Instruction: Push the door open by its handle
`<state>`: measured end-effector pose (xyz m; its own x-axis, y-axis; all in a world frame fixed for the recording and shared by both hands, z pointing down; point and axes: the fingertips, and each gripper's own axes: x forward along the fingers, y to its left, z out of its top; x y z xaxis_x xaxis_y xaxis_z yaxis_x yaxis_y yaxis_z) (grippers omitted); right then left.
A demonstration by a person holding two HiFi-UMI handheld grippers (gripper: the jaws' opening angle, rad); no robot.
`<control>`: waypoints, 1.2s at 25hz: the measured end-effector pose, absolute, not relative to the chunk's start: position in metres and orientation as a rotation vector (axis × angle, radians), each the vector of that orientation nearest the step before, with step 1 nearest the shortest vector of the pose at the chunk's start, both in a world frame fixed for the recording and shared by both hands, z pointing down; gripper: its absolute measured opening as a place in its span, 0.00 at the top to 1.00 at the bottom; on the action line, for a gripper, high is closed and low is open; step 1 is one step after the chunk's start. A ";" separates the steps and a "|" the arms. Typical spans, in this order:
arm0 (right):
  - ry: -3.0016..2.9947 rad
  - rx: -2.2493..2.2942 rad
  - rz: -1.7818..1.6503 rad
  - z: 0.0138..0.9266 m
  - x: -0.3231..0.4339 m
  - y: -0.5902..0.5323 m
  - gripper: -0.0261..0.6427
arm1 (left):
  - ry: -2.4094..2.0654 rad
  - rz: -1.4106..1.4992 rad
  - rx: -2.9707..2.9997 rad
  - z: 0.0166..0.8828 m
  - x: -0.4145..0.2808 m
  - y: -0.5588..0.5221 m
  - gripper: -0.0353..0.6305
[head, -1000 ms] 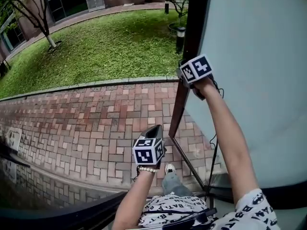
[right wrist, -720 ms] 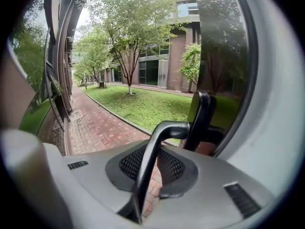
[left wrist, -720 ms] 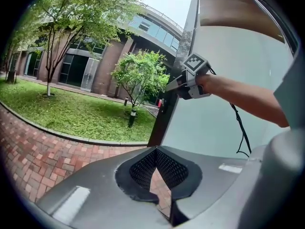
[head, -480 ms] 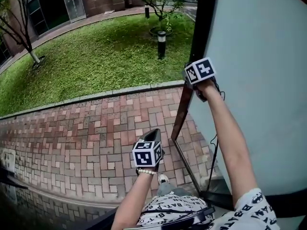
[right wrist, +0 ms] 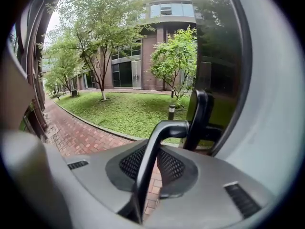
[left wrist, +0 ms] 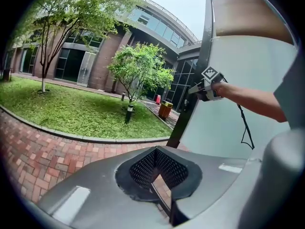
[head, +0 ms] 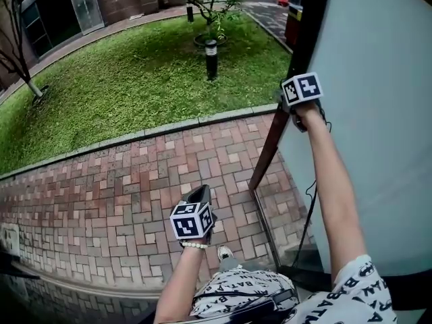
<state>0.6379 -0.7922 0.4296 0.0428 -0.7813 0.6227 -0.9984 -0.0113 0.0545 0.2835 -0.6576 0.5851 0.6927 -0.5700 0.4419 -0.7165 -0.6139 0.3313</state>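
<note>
At the door's outer edge, the right hand-held gripper (right wrist: 151, 168) is clamped on the one black curved metal door handle (right wrist: 167, 128), which runs down between its jaws. That handle joins a black upright on the single frosted pale glass door with a dark frame (head: 378, 113), which stands swung out over the paving.

Lower and nearer the person, the left hand-held gripper (left wrist: 159, 171) points out at the yard. Its jaws stand a thin slit apart, with nothing between them but brick showing through.

That makes two hand-held grippers, each with one black-and-white marker cube: the right one's (head: 302, 88) and the left one's (head: 191, 220). Two bare arms carry them. The left wrist wears one pale bead bracelet (head: 194, 245), and one thin black cable (head: 310, 208) hangs beside the right forearm.

Underfoot lies red brick paving (head: 135, 181), bordered by one grey stone kerb (head: 169, 128) and then a green lawn (head: 135, 79). One short black bollard lamp (head: 211, 58) stands on the grass. The left gripper view shows two leafy trees, a tall one (left wrist: 71, 13) and a smaller one (left wrist: 138, 68).

By the path beyond stands the only container, one orange litter bin (left wrist: 165, 109). What it holds cannot be seen from here. Behind it all rises a brown brick and glass building (left wrist: 95, 56).
</note>
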 end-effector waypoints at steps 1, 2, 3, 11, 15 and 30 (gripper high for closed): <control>-1.778 1.861 0.597 0.429 0.649 -0.791 0.87 | -0.989 0.406 2.413 0.587 0.284 -0.660 0.97; -1.767 1.878 0.605 0.428 0.661 -0.789 0.87 | -0.988 0.409 2.410 0.588 0.285 -0.661 0.97; -1.756 1.893 0.611 0.427 0.671 -0.787 0.87 | -0.986 0.412 2.408 0.590 0.286 -0.663 0.97; -1.671 1.968 0.660 0.431 0.740 -0.773 0.87 | -0.967 0.432 2.405 0.598 0.297 -0.680 0.97; -1.634 1.996 0.653 0.430 0.762 -0.766 0.88 | -0.953 0.425 2.406 0.599 0.307 -0.685 0.97; -1.658 1.992 0.711 0.427 0.754 -0.766 0.84 | -0.979 0.400 2.402 0.583 0.292 -0.686 0.97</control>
<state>0.7540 -0.7662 0.4268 0.1445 -0.7520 0.6432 -0.9843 -0.1761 0.0151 0.2921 -0.6861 0.5832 0.6963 -0.5629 0.4453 -0.7137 -0.6089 0.3464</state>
